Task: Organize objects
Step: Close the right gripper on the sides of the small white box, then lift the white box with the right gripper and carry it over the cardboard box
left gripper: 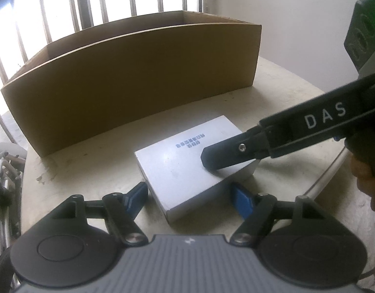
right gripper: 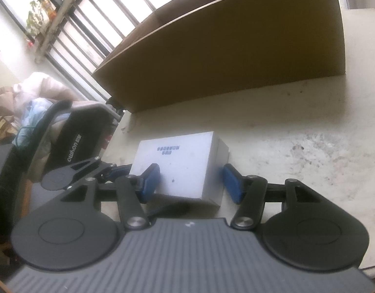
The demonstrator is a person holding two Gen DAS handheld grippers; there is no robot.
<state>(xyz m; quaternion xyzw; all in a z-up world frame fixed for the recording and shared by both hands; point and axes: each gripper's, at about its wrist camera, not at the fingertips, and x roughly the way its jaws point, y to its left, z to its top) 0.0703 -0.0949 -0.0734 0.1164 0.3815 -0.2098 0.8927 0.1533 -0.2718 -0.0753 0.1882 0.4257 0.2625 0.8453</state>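
Two hand-held grippers are being held over a pale, stained counter [left gripper: 273, 92], each filmed from its own wrist.

In the left wrist view, the left hand-held gripper [left gripper: 191, 196] is being kept open at the bottom of the frame. Its blue pads [left gripper: 242, 201] are standing apart on either side of the near corner of a small white box [left gripper: 185, 168], and no pad is seen pressing on it. The box is lying flat at the centre of the frame, with dark printed text on its top.

The right hand-held gripper [left gripper: 211, 157] is reaching in from the right edge of that frame, its black finger lying over the right part of the box top; whether it is touching the box cannot be told there. In the right wrist view, the right hand-held gripper [right gripper: 191, 183] is also being held open, with one blue pad [right gripper: 149, 182] over the lower left of the box [right gripper: 185, 163] and the other [right gripper: 232, 183] just beside its right side, neither clearly pressing.

Behind the box, across the upper half of both frames, a large open cardboard carton [left gripper: 138, 83] is standing on the counter. A barred window [left gripper: 89, 2] is showing at the top. A black case [right gripper: 82, 144] is seen at the left edge of the right wrist view.
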